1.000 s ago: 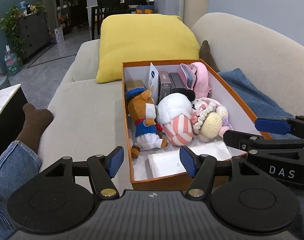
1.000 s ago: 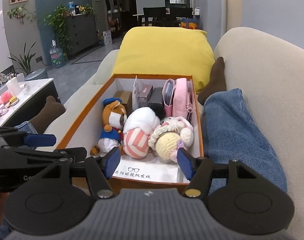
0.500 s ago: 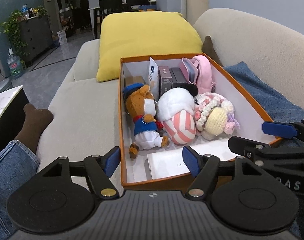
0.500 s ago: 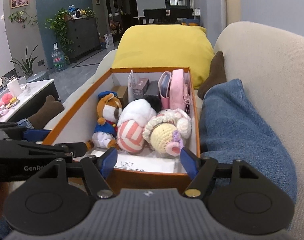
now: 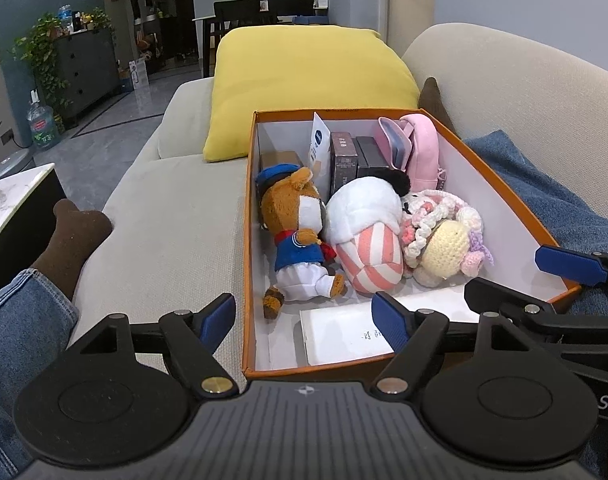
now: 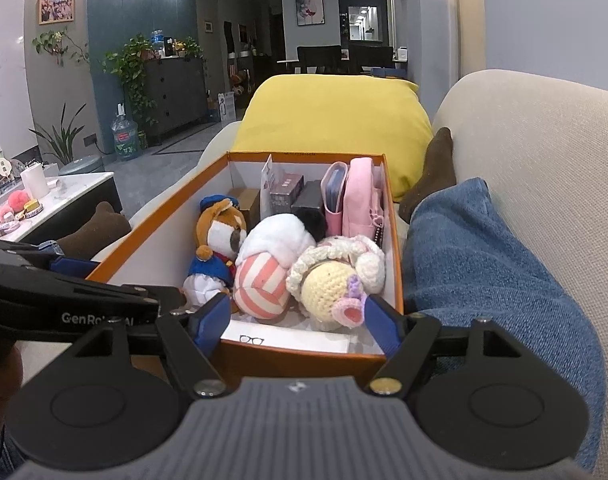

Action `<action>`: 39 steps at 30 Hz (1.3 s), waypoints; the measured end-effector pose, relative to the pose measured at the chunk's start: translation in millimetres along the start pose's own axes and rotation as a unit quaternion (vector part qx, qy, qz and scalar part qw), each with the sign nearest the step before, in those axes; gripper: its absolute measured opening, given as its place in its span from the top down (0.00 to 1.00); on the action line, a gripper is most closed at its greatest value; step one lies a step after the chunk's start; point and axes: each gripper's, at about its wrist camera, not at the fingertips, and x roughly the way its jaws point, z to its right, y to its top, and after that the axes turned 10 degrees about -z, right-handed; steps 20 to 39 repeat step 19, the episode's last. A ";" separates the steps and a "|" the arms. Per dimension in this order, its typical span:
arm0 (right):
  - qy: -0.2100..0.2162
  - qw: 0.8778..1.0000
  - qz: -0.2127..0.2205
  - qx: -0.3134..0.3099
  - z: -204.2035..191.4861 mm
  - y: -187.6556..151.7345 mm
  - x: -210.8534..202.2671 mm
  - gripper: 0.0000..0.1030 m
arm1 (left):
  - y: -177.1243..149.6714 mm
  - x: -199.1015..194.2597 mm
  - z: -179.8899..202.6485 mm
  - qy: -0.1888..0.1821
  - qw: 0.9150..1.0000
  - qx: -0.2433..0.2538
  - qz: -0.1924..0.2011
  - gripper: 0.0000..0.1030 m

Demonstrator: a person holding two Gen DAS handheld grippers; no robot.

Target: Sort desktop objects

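- An orange box (image 5: 246,240) with white inner walls sits on a beige sofa (image 5: 172,216), between the person's two jeans-clad legs; it is the landmark for everything below
- The left claw (image 5: 304,318) hovers just above the box's near end, fingers spread apart and gripping nothing; its left blue pad (image 5: 218,320) hangs outside the box's left wall, its right pad over the box floor
- The right claw (image 6: 294,320) also hangs released at the box's near edge, holding nothing; in the left wrist view it shows at the box's near right corner (image 5: 543,280)
- Across the middle of the box lie three soft toys, side by side and touching: a brown bear in a blue sailor suit (image 5: 300,236) by the left wall, a white plush with pink stripes (image 5: 367,236) in the centre, and a crocheted cream doll (image 5: 443,240) towards the right wall
- The crocheted doll lies just beyond the right claw's right pad (image 6: 379,326)
- A white card (image 5: 339,336) lies flat on the box floor at the near end, just under the left claw
- At the box's far end stand dark small cartons (image 5: 343,160), a white leaflet (image 5: 319,140) and a pink pouch (image 5: 421,152)
- A yellow cushion (image 5: 307,84) rests on the sofa just behind the box
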 end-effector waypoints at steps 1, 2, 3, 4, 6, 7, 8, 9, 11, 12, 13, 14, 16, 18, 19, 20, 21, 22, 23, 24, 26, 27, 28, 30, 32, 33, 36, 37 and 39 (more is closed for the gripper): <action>0.000 1.000 0.000 -0.001 -0.2 -0.1 0.2 0.27 | 0.2 0.0 -0.2 0.000 1.000 0.000 -0.001 0.14; 0.000 1.000 0.000 -0.001 -0.3 -0.1 0.1 0.27 | 0.1 -0.1 -0.3 -0.001 1.000 -0.001 -0.001 0.14; 0.000 1.000 0.000 -0.001 -0.4 -0.2 0.1 0.27 | -0.1 -0.1 -0.4 -0.001 1.000 -0.002 -0.001 0.14; -0.001 1.000 0.000 -0.001 -0.5 -0.3 -0.1 0.26 | 0.0 0.1 -0.5 -0.001 1.000 -0.004 -0.001 0.14; -0.001 1.000 0.000 0.000 -0.3 -0.4 -0.1 0.26 | 0.1 -0.3 -0.1 0.001 1.000 -0.004 -0.002 0.14; 0.000 1.000 0.000 0.000 -0.3 -0.3 -0.1 0.26 | 0.1 0.2 -0.3 0.000 1.000 -0.004 -0.002 0.14; 0.000 1.000 0.000 0.000 -0.3 -0.3 0.0 0.26 | 0.1 0.1 -0.2 0.000 1.000 -0.004 -0.002 0.14; 0.000 1.000 0.000 0.000 -0.3 -0.3 0.0 0.26 | 0.0 0.2 -0.2 0.000 1.000 -0.005 -0.002 0.14; 0.000 1.000 0.000 0.000 -0.3 -0.3 0.0 0.26 | -0.1 0.1 -0.2 0.000 1.000 -0.005 -0.001 0.14; 0.000 1.000 0.000 0.000 -0.4 -0.3 0.1 0.26 | 0.0 0.4 -0.5 0.000 1.000 -0.005 -0.001 0.14; 0.000 1.000 0.000 0.000 -0.4 -0.3 0.0 0.26 | 0.0 0.4 -0.5 0.000 1.000 -0.005 -0.001 0.14; 0.000 1.000 0.000 0.000 -0.5 -0.3 0.0 0.26 | 0.0 0.5 -0.4 0.000 1.000 -0.005 -0.001 0.14; 0.000 1.000 0.000 0.000 -0.4 -0.4 0.0 0.26 | -0.1 0.6 -0.5 0.000 1.000 -0.005 -0.001 0.13; 0.000 1.000 0.000 0.000 -0.4 -0.3 0.0 0.26 | -0.1 0.3 -0.2 0.000 1.000 -0.006 -0.001 0.13; 0.000 1.000 0.000 0.000 -0.5 -0.3 0.0 0.26 | -0.2 0.4 -0.4 0.000 1.000 -0.005 -0.001 0.13; 0.000 1.000 0.000 0.000 -0.5 -0.3 0.0 0.26 | -0.2 0.4 -0.4 0.000 1.000 -0.005 -0.001 0.13; 0.000 1.000 0.000 0.000 -0.5 -0.3 0.0 0.26 | -0.2 0.4 -0.4 0.000 1.000 -0.005 -0.001 0.13; 0.000 1.000 0.000 0.000 -0.5 -0.3 0.0 0.26 | -0.2 0.4 -0.4 0.000 1.000 -0.005 -0.001 0.13; 0.000 1.000 0.000 0.000 -0.5 -0.3 0.0 0.26 | -0.2 0.4 -0.4 0.000 1.000 -0.005 -0.001 0.13; 0.000 1.000 0.000 0.000 -0.5 -0.3 0.0 0.26 | -0.2 0.4 -0.4 0.000 1.000 -0.005 -0.001 0.13; 0.000 1.000 0.000 0.000 -0.5 -0.3 0.0 0.26 | -0.2 0.4 -0.4 0.000 1.000 -0.005 -0.001 0.13; 0.000 1.000 0.000 0.000 -0.5 -0.3 0.0 0.26 | -0.2 0.4 -0.4 0.000 1.000 -0.005 -0.001 0.13; 0.000 1.000 0.000 0.000 -0.5 -0.3 0.0 0.26 | -0.2 0.4 -0.4 0.000 1.000 -0.005 -0.001 0.13; 0.000 1.000 0.000 0.000 -0.5 -0.3 0.0 0.26 | -0.2 0.4 -0.4 0.000 1.000 -0.005 -0.001 0.13; 0.000 1.000 0.000 0.000 -0.5 -0.3 0.0 0.26 | -0.2 0.4 -0.4 0.000 1.000 -0.005 -0.001 0.13; 0.000 1.000 0.000 0.000 -0.5 -0.3 0.0 0.26 | -0.2 0.4 -0.4 0.000 1.000 -0.005 -0.001 0.13; 0.000 1.000 0.000 0.000 -0.5 -0.3 0.0 0.26 | -0.2 0.4 -0.4 0.000 1.000 -0.005 -0.001 0.13; 0.000 1.000 0.000 0.000 -0.5 -0.3 0.0 0.26 | -0.2 0.4 -0.4 0.000 1.000 -0.005 -0.001 0.13; 0.000 1.000 0.000 0.000 -0.5 -0.3 0.0 0.26 | -0.2 0.4 -0.4 0.000 1.000 -0.005 -0.001 0.13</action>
